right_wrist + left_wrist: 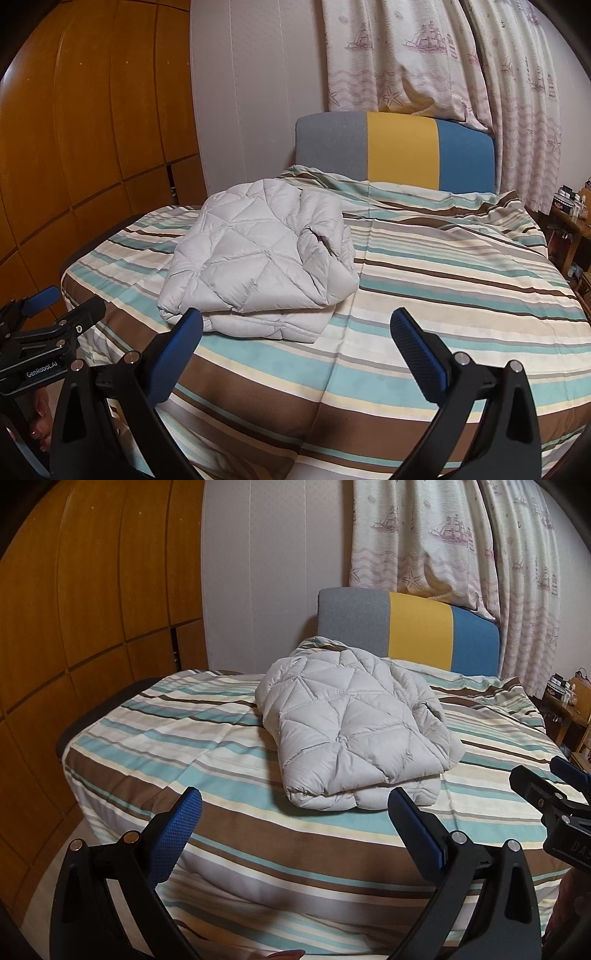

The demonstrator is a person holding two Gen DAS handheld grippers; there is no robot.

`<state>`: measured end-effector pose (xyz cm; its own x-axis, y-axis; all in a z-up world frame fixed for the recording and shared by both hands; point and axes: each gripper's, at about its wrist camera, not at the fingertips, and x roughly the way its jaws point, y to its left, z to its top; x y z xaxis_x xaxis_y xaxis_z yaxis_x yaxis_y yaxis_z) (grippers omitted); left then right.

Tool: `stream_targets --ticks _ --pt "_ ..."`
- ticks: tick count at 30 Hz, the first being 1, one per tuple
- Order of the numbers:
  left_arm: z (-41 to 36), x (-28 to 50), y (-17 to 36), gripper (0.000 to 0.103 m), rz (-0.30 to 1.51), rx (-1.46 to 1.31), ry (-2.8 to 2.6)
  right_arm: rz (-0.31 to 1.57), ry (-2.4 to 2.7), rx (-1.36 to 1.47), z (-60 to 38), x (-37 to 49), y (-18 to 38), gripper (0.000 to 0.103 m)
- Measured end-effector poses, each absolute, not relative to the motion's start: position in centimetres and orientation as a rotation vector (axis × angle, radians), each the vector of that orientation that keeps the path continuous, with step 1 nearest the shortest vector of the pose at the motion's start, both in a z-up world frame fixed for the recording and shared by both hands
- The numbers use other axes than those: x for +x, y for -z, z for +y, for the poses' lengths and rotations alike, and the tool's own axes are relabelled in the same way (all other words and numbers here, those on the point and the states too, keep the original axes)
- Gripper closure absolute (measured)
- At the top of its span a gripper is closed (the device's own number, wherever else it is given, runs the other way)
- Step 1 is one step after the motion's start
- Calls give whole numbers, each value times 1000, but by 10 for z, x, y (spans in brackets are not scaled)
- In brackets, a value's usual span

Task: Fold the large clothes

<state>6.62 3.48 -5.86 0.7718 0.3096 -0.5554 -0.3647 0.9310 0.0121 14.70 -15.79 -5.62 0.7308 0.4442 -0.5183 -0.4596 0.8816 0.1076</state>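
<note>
A pale grey quilted puffer jacket (347, 723) lies folded into a compact bundle on the striped bed; it also shows in the right wrist view (258, 254). My left gripper (295, 805) is open and empty, held back from the jacket's near edge above the bedspread. My right gripper (295, 325) is open and empty too, with its left finger (181, 350) in front of the jacket's near corner. Each gripper shows at the edge of the other's view: the right one (554, 786) and the left one (48, 310).
The striped bedspread (443, 295) covers the bed. A grey, yellow and blue headboard (406, 631) stands at the far end. Wooden wardrobe doors (92, 609) are on the left, patterned curtains (461, 554) behind, and a cluttered wooden shelf (572, 221) on the right.
</note>
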Motion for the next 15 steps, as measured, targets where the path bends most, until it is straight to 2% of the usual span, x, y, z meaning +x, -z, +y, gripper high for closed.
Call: stream_targets --ticks 15 --pt "35 68 60 3 590 -99 -358 567 -498 -26 -159 147 57 2"
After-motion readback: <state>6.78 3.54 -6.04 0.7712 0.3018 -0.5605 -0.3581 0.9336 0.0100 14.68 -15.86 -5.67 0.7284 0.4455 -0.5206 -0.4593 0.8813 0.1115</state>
